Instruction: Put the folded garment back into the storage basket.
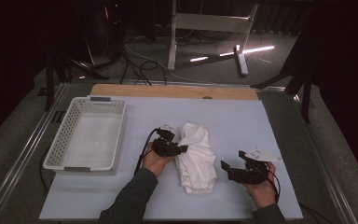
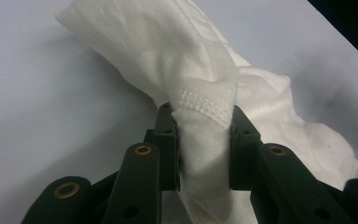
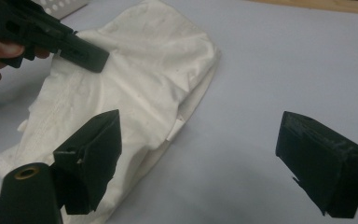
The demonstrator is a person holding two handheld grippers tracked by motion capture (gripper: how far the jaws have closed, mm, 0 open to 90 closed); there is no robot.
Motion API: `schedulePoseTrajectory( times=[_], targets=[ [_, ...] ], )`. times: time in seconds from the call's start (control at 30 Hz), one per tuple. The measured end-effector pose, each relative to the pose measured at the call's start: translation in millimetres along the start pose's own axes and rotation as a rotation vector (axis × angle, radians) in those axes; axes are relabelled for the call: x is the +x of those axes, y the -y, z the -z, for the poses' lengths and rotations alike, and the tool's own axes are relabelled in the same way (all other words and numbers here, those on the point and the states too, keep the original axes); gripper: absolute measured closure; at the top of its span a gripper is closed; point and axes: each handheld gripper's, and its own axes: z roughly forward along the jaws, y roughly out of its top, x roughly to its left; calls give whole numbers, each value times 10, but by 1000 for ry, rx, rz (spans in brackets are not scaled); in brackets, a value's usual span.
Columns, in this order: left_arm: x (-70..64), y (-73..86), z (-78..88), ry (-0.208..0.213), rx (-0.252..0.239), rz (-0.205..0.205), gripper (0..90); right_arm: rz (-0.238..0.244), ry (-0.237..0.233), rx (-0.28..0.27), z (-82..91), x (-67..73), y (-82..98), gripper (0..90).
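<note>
Forearms come in at the near edge. Our left gripper (image 1: pixel 179 148) is clamped on a stitched hem of the white cloth (image 1: pixel 196 156), a fold bunched between its pads. Right gripper (image 1: pixel 232 169) sits just right of the cloth, jaws wide apart, nothing between them.

Cloth lies crumpled mid-worktop, between both grippers. We judge we're mid-fold or mid-pickup: one edge secured, second grip pending. Next move calls for the right gripper closing on a free edge near it.

White basket (image 1: pixel 70 140) sits left, empty. Worktop (image 1: pixel 242 121) is pale blue over a wooden board (image 1: pixel 168 91). Room beyond is dark; cables (image 1: pixel 140 65) and a metal stand (image 1: pixel 209 28) on the floor.
</note>
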Motion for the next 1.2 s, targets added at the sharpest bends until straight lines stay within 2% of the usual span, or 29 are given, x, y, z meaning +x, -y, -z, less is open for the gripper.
schedulePoseTrajectory(
  times=[0.43,0.8,1.2],
  targets=[
    [41,-120,281,-57,35,-20,719,15,-6,-19,7,28,-2,140],
    [77,-216,541,-84,30,-47,719,18,-13,-29,9,45,-5,139],
    [202,-197,829,-111,30,-52,720,28,-19,-33,12,51,-6,138]
  ],
)
